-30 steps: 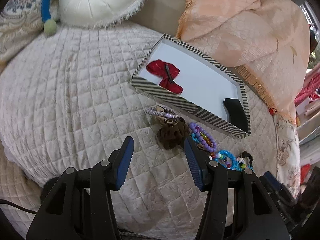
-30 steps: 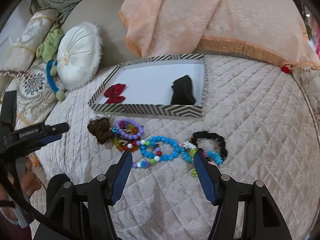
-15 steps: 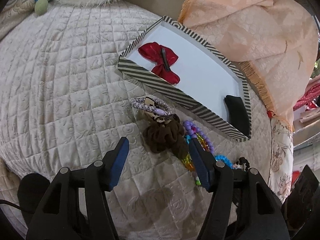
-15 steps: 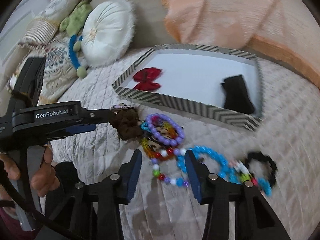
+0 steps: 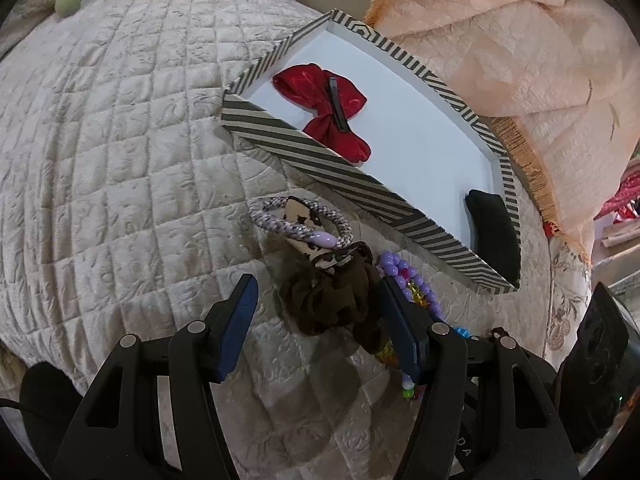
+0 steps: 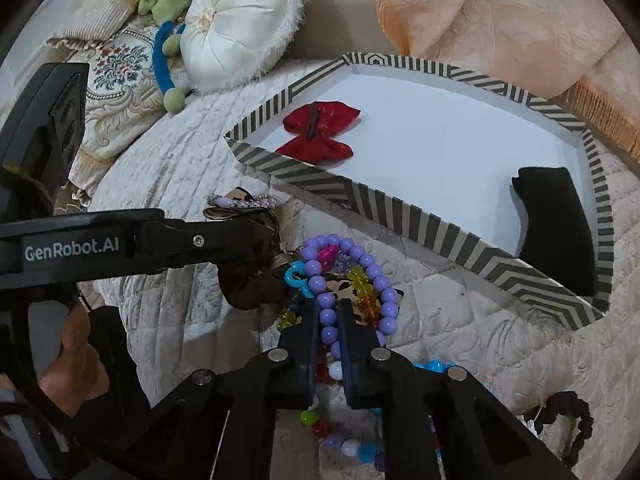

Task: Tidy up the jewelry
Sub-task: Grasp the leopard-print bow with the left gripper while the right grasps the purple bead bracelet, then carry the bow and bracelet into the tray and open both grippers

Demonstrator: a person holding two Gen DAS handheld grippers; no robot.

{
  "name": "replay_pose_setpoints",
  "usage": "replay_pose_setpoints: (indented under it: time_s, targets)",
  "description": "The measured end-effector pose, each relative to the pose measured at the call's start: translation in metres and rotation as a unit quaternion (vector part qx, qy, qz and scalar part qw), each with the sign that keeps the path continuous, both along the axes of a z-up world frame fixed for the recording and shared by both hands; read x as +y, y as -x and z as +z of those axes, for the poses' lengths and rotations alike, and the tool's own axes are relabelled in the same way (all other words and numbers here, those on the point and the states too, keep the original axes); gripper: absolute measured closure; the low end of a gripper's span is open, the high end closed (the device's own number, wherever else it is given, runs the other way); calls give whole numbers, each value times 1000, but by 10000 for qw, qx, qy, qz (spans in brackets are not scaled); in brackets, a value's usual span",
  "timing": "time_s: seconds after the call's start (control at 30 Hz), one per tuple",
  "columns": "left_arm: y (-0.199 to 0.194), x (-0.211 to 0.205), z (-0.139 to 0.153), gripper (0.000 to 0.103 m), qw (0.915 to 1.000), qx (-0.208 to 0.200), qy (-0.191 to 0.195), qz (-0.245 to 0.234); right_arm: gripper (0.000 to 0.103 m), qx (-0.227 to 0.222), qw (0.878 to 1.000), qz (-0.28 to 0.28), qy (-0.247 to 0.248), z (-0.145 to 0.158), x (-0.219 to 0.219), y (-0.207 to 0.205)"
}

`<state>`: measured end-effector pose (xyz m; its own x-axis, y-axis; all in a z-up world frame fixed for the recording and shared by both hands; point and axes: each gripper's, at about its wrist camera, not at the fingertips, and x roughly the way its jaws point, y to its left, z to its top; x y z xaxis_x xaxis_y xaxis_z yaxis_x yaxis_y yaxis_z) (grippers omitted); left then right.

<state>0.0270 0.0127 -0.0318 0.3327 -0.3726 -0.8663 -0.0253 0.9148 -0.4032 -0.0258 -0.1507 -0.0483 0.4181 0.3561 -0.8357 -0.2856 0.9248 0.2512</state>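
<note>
Low over quilt, right gripper [image 6: 329, 312] pinching purple bracelet [image 6: 352, 280]

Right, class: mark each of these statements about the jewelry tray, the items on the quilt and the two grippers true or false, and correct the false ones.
1. The red bow lies inside the striped tray. True.
2. The right gripper is wide open over bare quilt. False: its fingers are closed on the purple bead bracelet.
3. The left gripper is open around the brown scrunchie. True.
4. The tray holds only the bow. False: a black item lies at its other end.
</note>
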Motion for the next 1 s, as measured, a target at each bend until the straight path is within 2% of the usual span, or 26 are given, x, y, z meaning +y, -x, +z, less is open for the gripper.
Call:
replay_pose_setpoints:
  time_s: [0.07,0.17,0.43,0.7,1.0]
  targets:
    - [-1,-4,0,77,9998,-80,-37,-164,94,-26,10000,-10,-57,3,-2,3]
    - [-1,-5,3,87,9996,-128,-2,-235,94,-94,9996,-111,-250,13,-10,10]
    - [13,7,34,90,9986,-393,84,-335,94,-487,9938,-541,-840,61,-47,33]
    - [23,19,77,90,9965,-720,170,-393,94,-856,9882,-756,-1019,98,-66,50]
    - [27,32,111,90,9939,-1029,204,-339,94,-1057,9853,-809,-1068,120,-70,55]
